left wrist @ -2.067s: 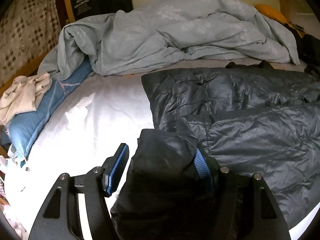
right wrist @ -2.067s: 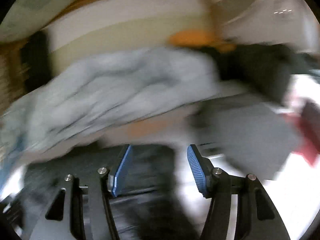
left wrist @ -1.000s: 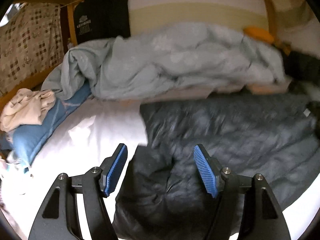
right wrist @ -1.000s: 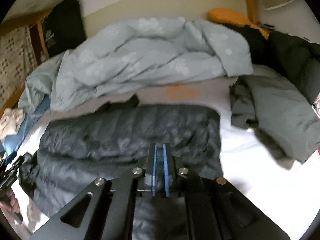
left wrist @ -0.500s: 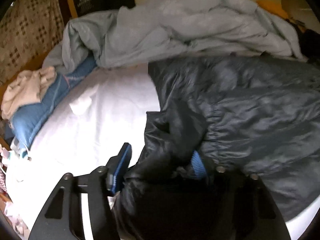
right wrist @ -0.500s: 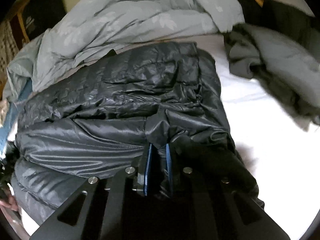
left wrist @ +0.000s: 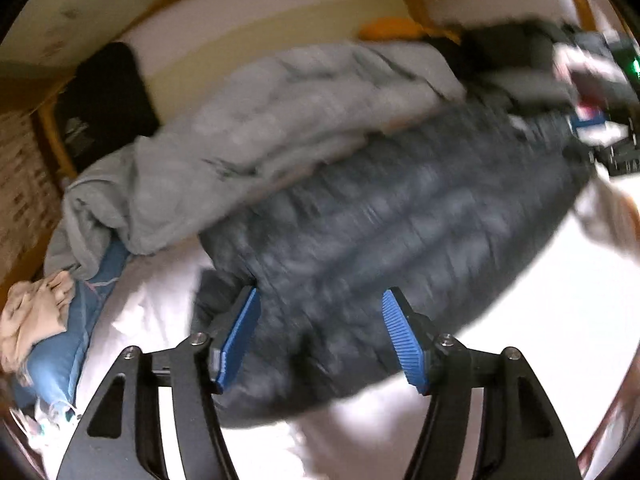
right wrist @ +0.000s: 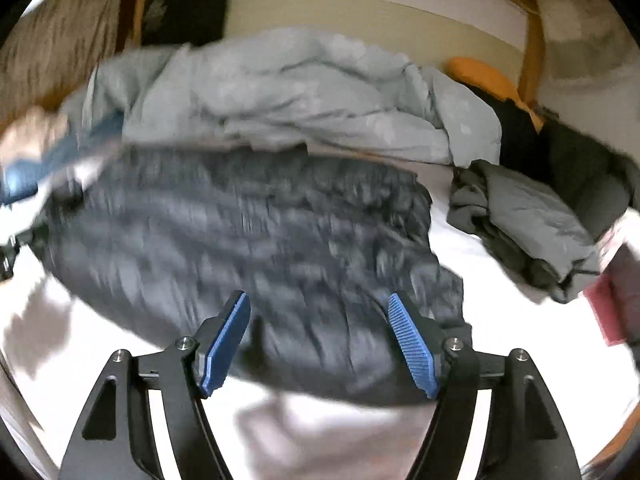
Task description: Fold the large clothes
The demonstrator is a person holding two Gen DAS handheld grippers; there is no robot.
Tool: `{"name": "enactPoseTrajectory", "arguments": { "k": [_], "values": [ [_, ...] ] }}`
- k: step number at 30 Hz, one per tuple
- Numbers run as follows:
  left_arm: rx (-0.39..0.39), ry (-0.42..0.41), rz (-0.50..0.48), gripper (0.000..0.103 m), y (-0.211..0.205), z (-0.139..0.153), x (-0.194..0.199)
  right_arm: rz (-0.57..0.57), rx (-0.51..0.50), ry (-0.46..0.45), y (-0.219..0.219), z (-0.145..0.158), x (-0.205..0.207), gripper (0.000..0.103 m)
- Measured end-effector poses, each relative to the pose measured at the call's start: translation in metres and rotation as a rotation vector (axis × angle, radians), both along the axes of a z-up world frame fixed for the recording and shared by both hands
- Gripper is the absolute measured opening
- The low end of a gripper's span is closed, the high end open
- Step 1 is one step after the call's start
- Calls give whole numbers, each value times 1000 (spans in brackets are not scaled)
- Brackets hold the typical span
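Now I see one dark puffer jacket (right wrist: 248,236) lying on the bed (right wrist: 500,320); my left gripper (left wrist: 320,336) and right gripper (right wrist: 320,340) are opening, both released above it.

A: Both views smeared w/ motion blur. Dark puffer jacket (left wrist: 392,220) quilting unreadable; can't tell folded or how its edges lie.

B: Same in right wrist view, jacket (right wrist: 248,240) near edge hidden behind the gripper frame at 6 o'clock.

A: Thing at 2 o'clock, green light (left wrist: 634,66), cut by the rim, too blurred to name.

B: Red item (right wrist: 610,308) at 3 o'clock cut off too. Blue-and-pale smear (right wrist: 36,156) at 9 o'clock, can't say what.
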State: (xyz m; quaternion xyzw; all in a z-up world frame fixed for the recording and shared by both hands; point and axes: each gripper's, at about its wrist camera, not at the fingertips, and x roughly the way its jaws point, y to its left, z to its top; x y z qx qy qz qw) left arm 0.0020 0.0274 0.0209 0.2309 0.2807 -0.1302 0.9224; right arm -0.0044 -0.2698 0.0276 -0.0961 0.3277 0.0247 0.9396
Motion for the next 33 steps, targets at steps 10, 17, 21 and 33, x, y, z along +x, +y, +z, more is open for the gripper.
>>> {"name": "enactPoseTrajectory", "arguments": {
  "k": [10,17,21,33],
  "values": [
    [90,140,58,92,-10,-39,-1,110,-93,146,26,-33,4,87],
    [98,165,168,94,0,-64,28,95,-323,197,51,-67,13,88],
    [40,149,215,85,6,-65,40,50,-316,182,48,-67,18,88],
    [-80,9,265,21,13,-30,24,-69,-73,107,10,-41,16,14]
  ]
}}
